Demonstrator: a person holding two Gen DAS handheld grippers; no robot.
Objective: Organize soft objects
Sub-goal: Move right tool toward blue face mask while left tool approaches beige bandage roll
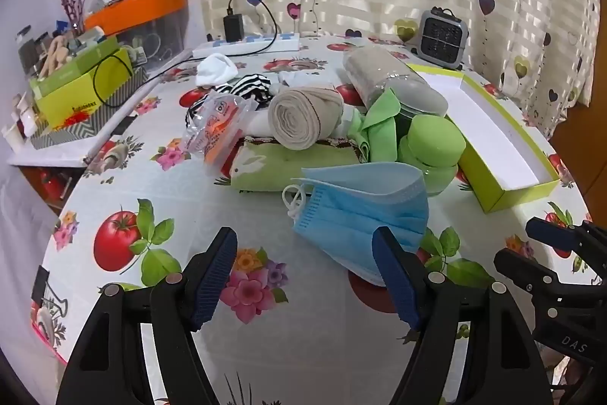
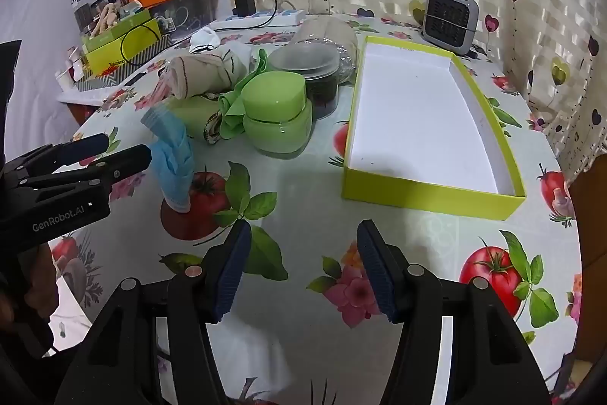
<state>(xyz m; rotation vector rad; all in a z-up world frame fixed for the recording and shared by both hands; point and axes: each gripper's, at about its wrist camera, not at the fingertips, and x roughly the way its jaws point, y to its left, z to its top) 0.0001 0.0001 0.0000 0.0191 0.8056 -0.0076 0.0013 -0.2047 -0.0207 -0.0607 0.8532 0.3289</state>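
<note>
A pleated blue paper mask [image 1: 360, 211] lies crumpled on the glossy tomato-print worktop [image 1: 125, 215], left of the rectangular lime cardboard box [image 2: 428, 185]. Both claws gape wide, empty: left claw [image 1: 307, 272], marked "GenRobot.AI", just before the mask; right claw [image 2: 303, 264] before the box.

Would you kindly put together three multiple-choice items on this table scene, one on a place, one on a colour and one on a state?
1. Where does the blue face mask lie?
A. inside the box
B. on the tablecloth, just ahead of the left hand-held gripper
C. on the heater

2. What colour are the outer walls of the open box?
A. orange
B. yellow-green
C. black

3. What does the open box hold?
A. nothing
B. the rolled bandage
C. the green jar

Answers:
1 B, the mask sits on the tablecloth near the open fingers.
2 B, its sides are yellow-green around a white inside.
3 A, only its bare white floor shows; the rolled bandage and green jar stay outside.
</note>
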